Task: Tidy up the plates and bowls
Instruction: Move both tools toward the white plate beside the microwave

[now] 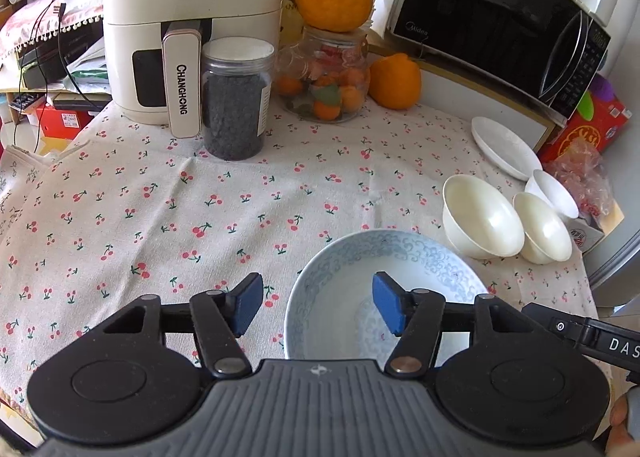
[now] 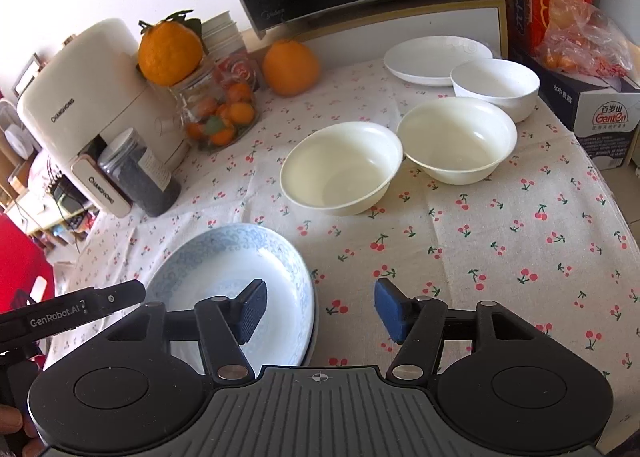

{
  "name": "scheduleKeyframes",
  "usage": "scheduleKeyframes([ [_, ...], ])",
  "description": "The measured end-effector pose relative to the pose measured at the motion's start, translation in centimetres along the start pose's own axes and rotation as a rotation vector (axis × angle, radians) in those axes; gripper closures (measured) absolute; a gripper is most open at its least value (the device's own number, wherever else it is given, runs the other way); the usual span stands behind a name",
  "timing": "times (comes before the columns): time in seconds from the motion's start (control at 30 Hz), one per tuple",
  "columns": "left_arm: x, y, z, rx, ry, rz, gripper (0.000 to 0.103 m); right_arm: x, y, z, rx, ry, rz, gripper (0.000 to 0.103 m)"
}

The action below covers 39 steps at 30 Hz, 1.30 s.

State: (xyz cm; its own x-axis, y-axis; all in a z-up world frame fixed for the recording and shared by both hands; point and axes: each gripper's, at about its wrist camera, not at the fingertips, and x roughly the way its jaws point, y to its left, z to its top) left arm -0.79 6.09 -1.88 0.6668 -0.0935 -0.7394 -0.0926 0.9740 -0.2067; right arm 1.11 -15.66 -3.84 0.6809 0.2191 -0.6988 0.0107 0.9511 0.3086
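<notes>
The left gripper (image 1: 318,305) has its jaws wide apart, the right jaw over the blue patterned plate (image 1: 384,297). The right gripper (image 2: 320,307) is also spread and holds nothing; its left jaw is over this plate, and two cream bowls (image 2: 342,167) stand well ahead of the jaws.

The cream plastic air fryer (image 1: 188,17), far beyond the left tongs, reads "CHANGHONG" on its body and again down its drawer handle (image 1: 182,91). The black glass-fronted microwave (image 1: 492,17) carries "Midea". A black device arm (image 2: 68,313) left of the right tongs says "GenRobot.AI". The dark cardboard box (image 2: 600,113), far right, shows "Ganten".
</notes>
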Motion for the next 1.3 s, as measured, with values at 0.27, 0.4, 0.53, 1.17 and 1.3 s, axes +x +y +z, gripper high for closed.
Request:
scheduleKeyframes([
  [0.27, 0.5, -2.3, 3.2, 0.003, 0.006, -0.084, 0.016, -1.7, -2.5, 3.6, 0.061, -0.071, -0.022, 0.014],
  [0.4, 1.6, -3.5, 4.5, -0.022, 0.051, -0.142, 0.008, -1.9, -3.3, 4.6, 0.033, -0.060, -0.025, 0.008],
  [0.53, 2.8, -4.8, 5.8, -0.023, 0.097, -0.180, 0.006, -3.3, -5.1, 6.6, 0.022, -0.123, -0.047, 0.005],
  [1.17, 12.9, -13.6, 12.5, -0.040, 0.137, -0.178, 0.004, 2.5, -20.2, 15.8, 0.367, -0.124, -0.238, 0.000],
  [1.3, 14.3, -15.7, 12.9, 0.023, 0.098, -0.122, 0.004, 3.7, -20.5, 16.6, 0.353, -0.110, -0.208, 0.000],
])
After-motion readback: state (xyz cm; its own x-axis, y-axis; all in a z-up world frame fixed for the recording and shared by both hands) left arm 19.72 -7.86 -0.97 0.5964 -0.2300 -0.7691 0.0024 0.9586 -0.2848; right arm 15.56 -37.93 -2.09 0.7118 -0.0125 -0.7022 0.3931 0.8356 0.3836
